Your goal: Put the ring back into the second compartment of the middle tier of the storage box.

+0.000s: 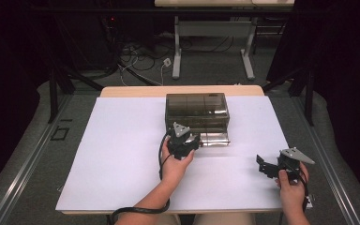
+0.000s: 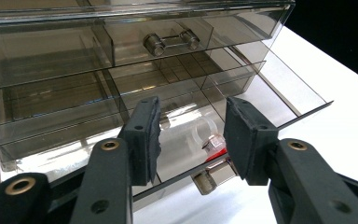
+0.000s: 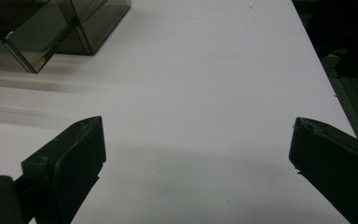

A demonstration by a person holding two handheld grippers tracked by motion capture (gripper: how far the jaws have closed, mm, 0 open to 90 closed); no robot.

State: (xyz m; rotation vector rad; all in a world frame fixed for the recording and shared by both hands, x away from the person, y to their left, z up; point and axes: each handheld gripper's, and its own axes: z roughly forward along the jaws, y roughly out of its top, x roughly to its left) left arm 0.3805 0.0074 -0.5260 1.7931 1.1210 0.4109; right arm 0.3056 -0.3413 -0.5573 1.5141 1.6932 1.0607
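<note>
— Two hand-held grippers; what is each doing?
— Left hand-held gripper (image 2: 191, 135) sits at the pulled-out bottom drawer (image 2: 242, 116) of the smoky drawer box (image 1: 197, 111) mid-frame on the worktop (image 1: 117, 154) — jaws apart, pads clear of the drawer handle (image 2: 205, 179). Right hand-held gripper (image 1: 268, 168), lower right, is wide open over bare surface.
— Next?
— Probably the small red-tipped piece (image 2: 213, 143) inside the drawer — it calls for a careful reach.

A rectangular table topped with a white sheet (image 1: 122, 154) fills the middle. A smoky translucent plastic drawer box (image 1: 197, 110) stands toward twelve o'clock.
</note>
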